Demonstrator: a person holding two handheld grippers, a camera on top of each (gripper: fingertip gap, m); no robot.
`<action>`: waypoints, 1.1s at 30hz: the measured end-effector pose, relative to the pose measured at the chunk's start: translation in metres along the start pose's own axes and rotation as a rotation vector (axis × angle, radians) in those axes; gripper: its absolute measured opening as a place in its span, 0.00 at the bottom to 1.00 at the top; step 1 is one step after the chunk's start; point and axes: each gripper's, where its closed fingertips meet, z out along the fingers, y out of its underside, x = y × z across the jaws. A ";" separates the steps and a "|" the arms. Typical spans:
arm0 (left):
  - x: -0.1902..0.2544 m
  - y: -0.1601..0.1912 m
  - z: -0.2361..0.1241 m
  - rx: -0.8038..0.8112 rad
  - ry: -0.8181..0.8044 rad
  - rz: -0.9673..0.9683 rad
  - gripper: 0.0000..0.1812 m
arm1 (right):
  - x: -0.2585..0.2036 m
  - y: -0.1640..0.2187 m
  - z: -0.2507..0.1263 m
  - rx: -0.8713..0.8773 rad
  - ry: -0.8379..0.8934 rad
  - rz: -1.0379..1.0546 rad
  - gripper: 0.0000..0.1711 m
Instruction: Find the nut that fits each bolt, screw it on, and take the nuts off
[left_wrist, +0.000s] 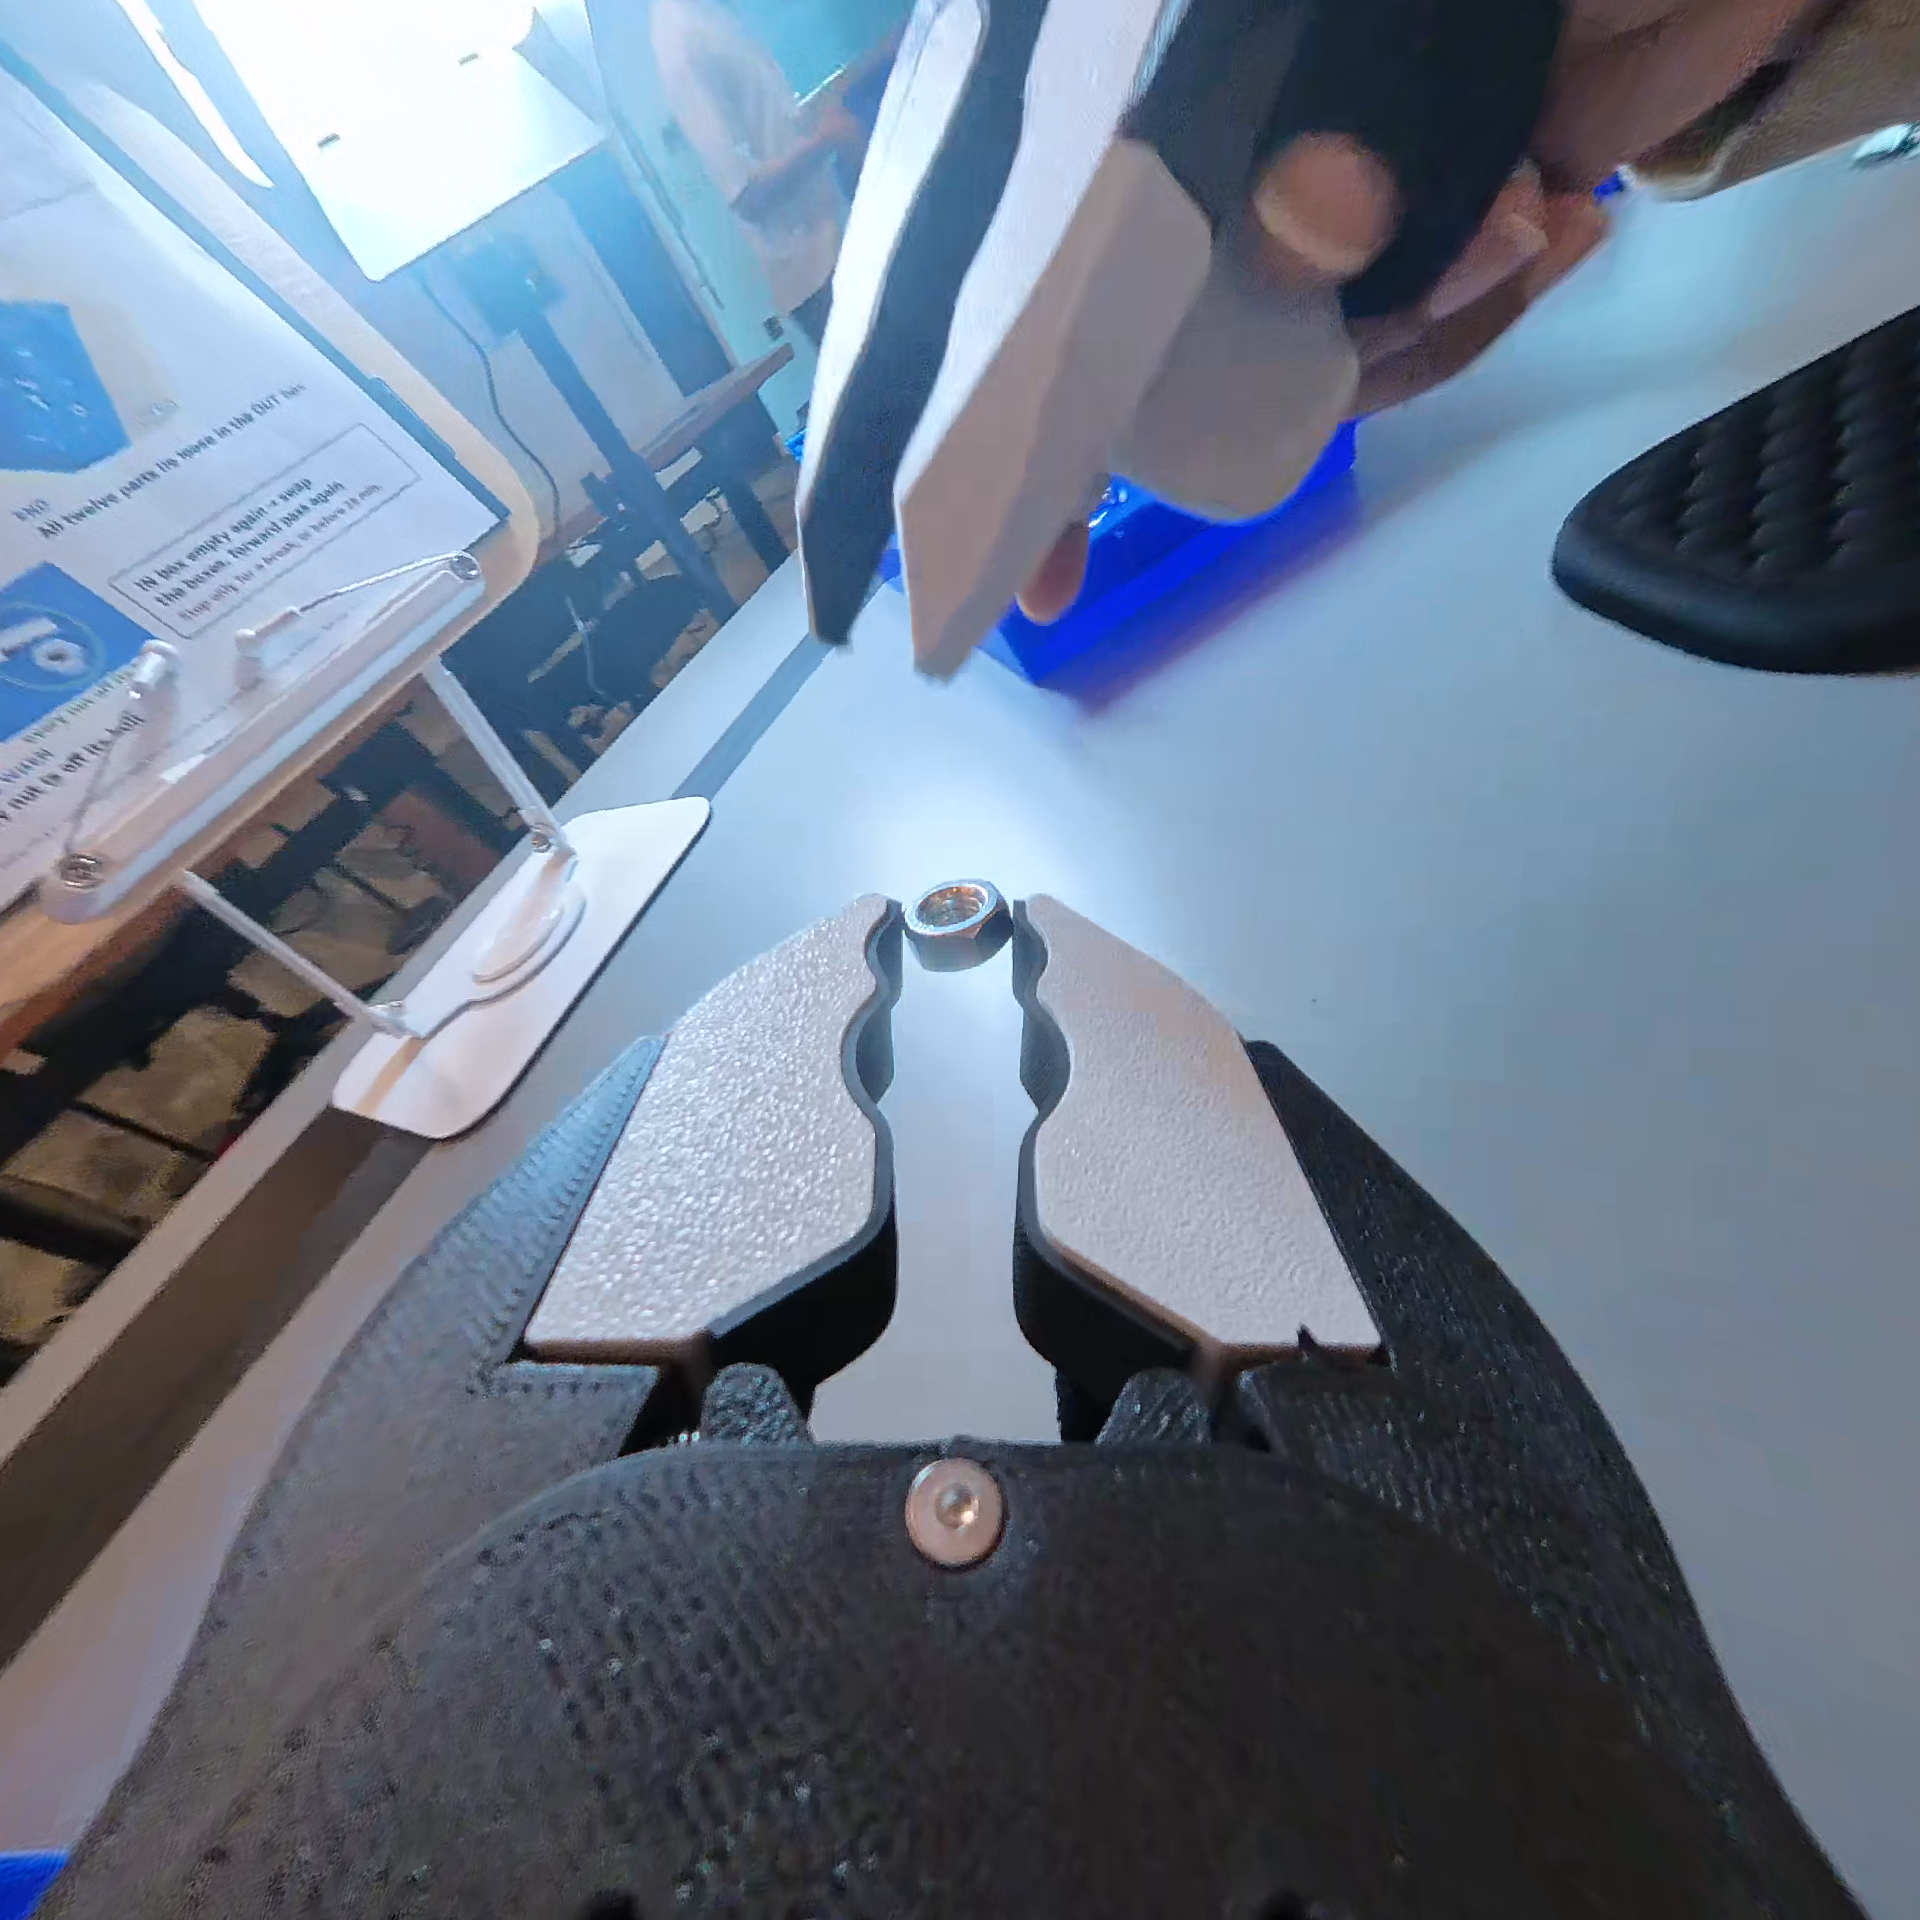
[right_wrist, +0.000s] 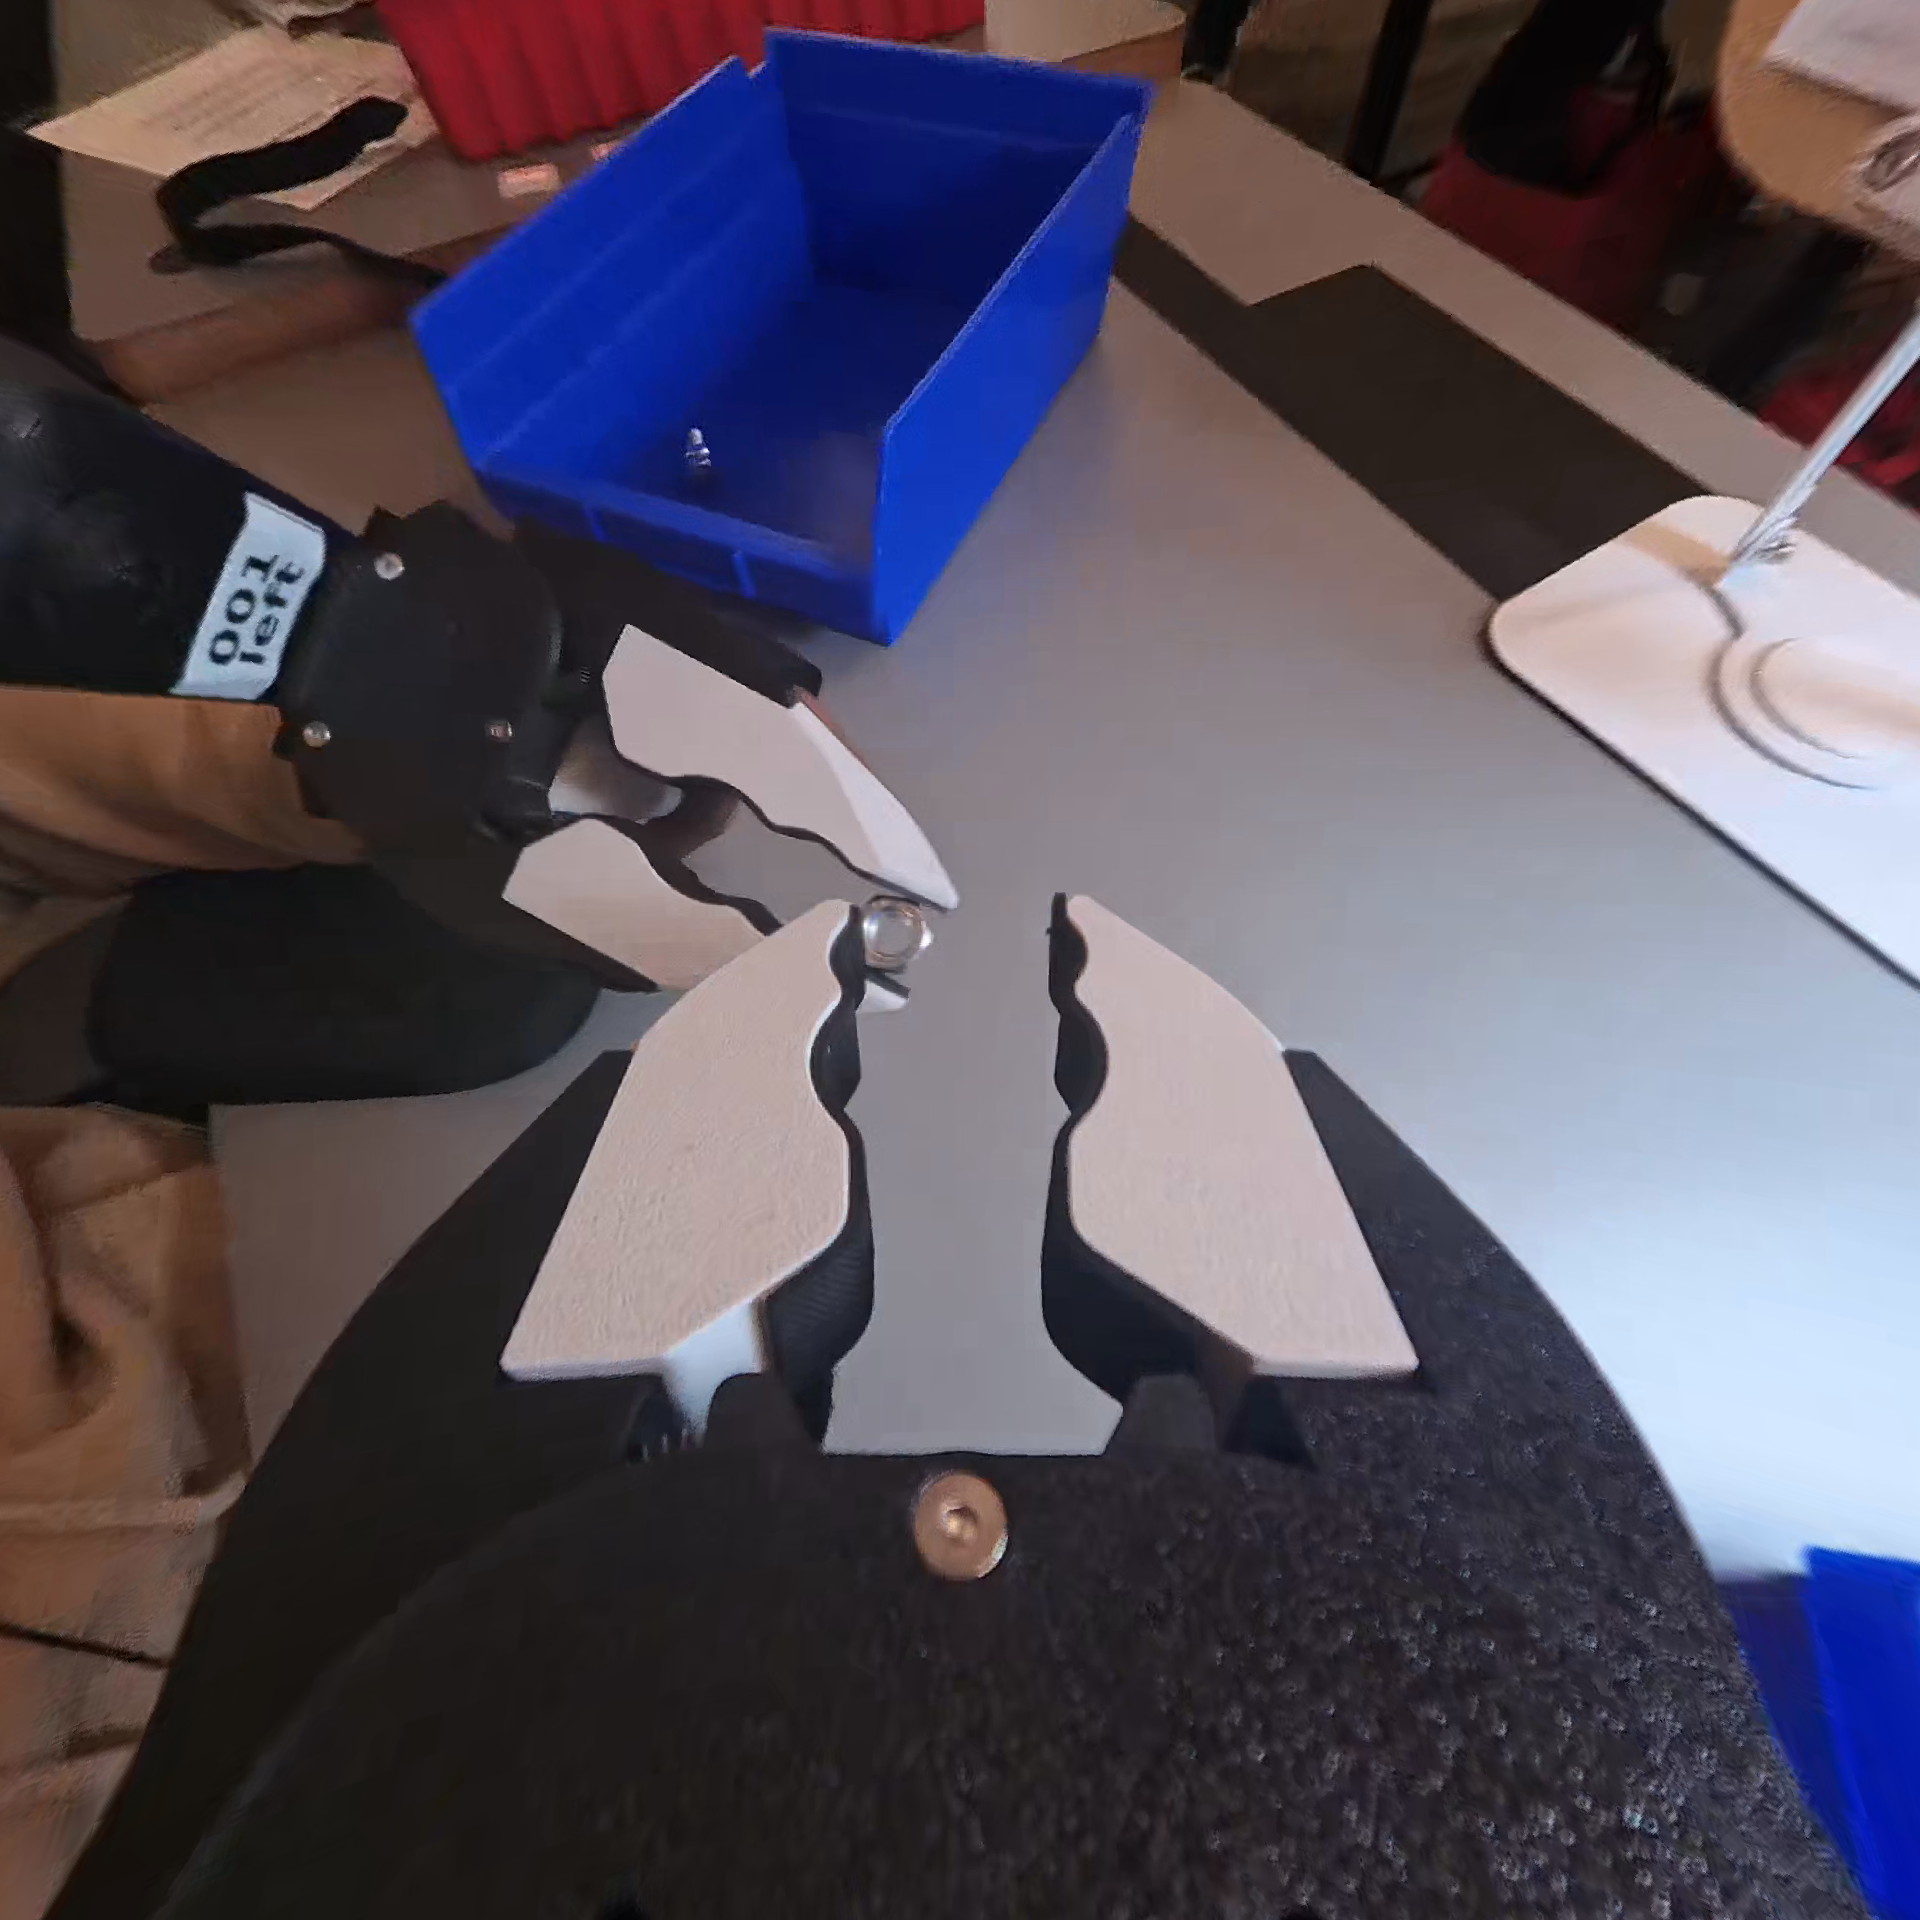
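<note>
We bring our left gripper low along the grey table, its tips set either side of a steel nut lying flat there; whether they yet pinch it, we cannot tell. Our right gripper, spread wide and empty, hovers just above the nut, likely kept clear for the pickup. Beyond the nut stands a blue bin with one small fastener inside. A white stand base lies well off to the side. Nothing blocks the nut except our own crowding fingertips.
</note>
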 end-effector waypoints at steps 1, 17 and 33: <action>-0.001 0.000 0.000 -0.014 -0.023 0.036 0.11 | -0.005 0.004 0.007 -0.011 0.003 0.011 0.20; -0.007 0.008 0.002 -0.106 -0.160 0.253 0.17 | -0.001 0.026 0.032 -0.084 0.032 0.037 0.11; -0.012 -0.003 -0.004 0.086 0.024 -0.180 0.06 | 0.379 0.181 -0.163 -0.538 0.745 0.566 0.12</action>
